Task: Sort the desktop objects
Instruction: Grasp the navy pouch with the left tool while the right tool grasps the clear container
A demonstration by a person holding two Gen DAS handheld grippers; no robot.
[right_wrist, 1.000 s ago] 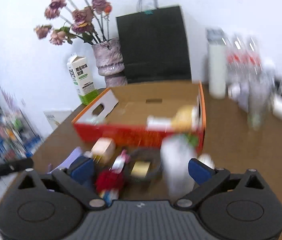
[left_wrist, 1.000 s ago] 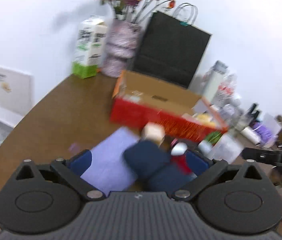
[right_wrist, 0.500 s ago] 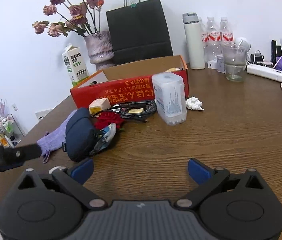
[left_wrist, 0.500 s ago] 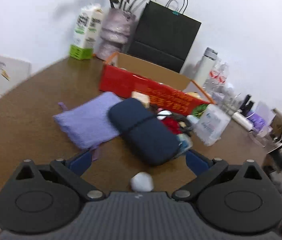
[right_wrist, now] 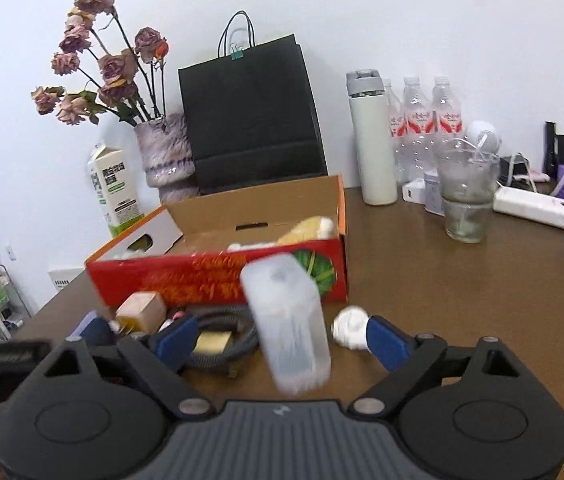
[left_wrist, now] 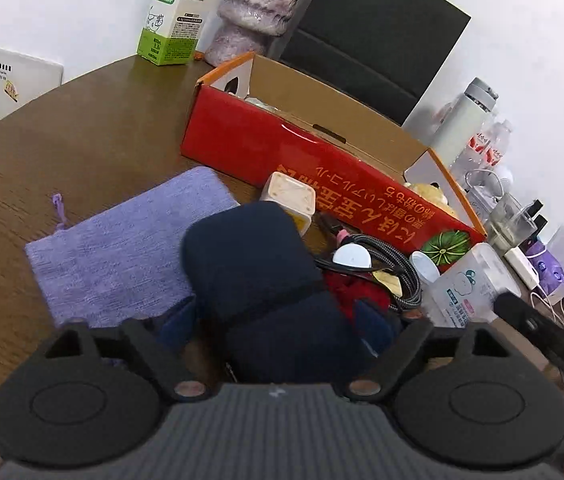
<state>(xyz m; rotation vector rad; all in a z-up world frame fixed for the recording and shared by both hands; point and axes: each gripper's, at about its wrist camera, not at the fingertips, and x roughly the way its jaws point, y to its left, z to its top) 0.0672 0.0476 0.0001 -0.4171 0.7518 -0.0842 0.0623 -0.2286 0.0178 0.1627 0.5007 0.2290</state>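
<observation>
A red cardboard box [left_wrist: 306,160] stands open on the brown table, also in the right wrist view [right_wrist: 209,276]. In front of it lie a dark blue pouch [left_wrist: 265,280], a purple cloth bag [left_wrist: 121,244], a cream cube [left_wrist: 288,196], a coiled cable [left_wrist: 394,264] and a clear plastic container [left_wrist: 466,288]. My left gripper [left_wrist: 273,328] is open, its fingers on either side of the pouch. My right gripper [right_wrist: 282,340] is open around the clear container [right_wrist: 288,320], with a crumpled white tissue [right_wrist: 350,326] by its right finger.
A milk carton [right_wrist: 115,196], a vase of dried flowers [right_wrist: 165,152] and a black paper bag [right_wrist: 249,116] stand behind the box. A white flask [right_wrist: 372,140], water bottles [right_wrist: 426,120], a glass [right_wrist: 466,200] and a power strip [right_wrist: 534,204] fill the right side.
Both grippers have moved forward and down. The left now has the pouch between its fingers, the right has the clear container between its fingers.
</observation>
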